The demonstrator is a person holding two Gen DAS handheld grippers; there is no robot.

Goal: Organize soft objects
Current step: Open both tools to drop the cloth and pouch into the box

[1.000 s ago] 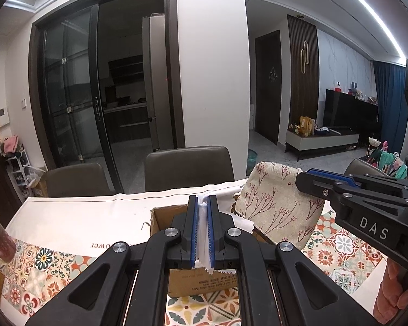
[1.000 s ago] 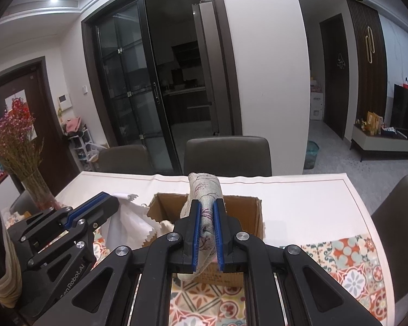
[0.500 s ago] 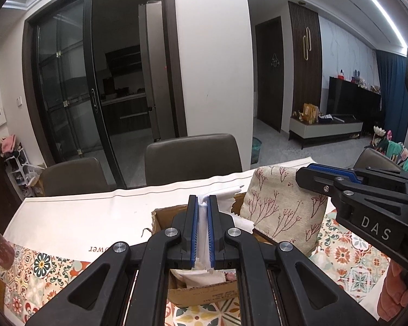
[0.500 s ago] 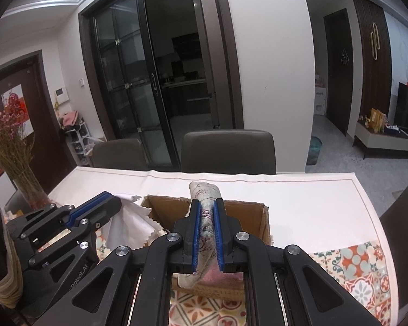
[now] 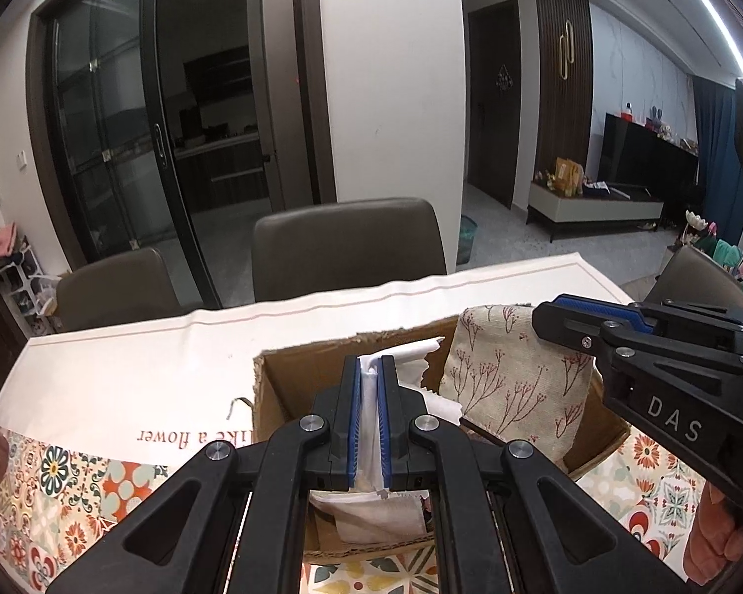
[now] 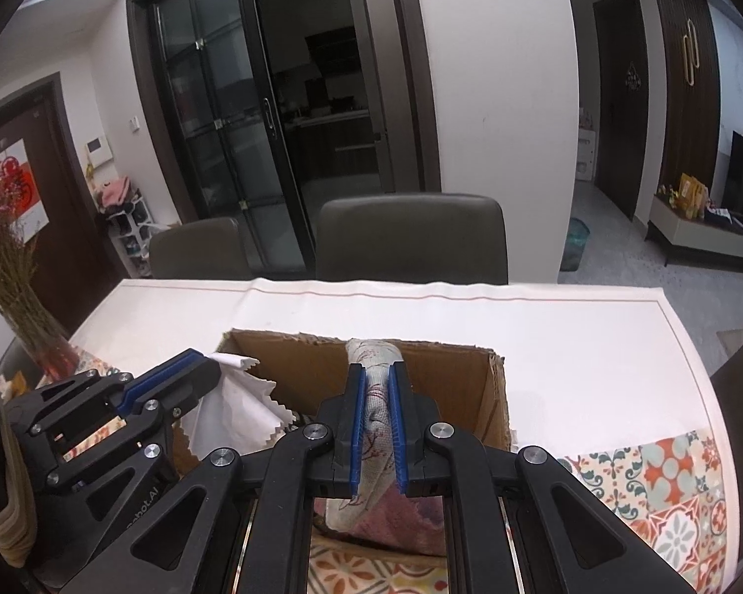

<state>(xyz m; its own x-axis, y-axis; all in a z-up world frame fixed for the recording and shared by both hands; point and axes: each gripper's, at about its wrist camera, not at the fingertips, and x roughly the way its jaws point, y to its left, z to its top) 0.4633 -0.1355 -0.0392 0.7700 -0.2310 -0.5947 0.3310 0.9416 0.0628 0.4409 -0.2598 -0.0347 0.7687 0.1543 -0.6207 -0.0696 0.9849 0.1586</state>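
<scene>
Both grippers are parked right over the open brown cardboard box sitting on the desk, which has a white cloth with a colourful patterned tile mat poking out along its near edge. The left gripper has its blue-padded fingers pinching a thin white cloth with zigzag-cut edges — the fabric hangs down from between the pads into the box, with more of it bunched up at the box's far side. The right gripper is clamped on a beige linen cloth printed with little red branches, and that one also dangles inside the box, toward its right side. In the left wrist view the beige cloth drapes flat just beside the white one. Something pinkish and fuzzy lies in the bottom of the box under the beige cloth — can't tell what it is. Behind the box, two dark grey padded chairs are pushed up to the far side of the desk.
</scene>
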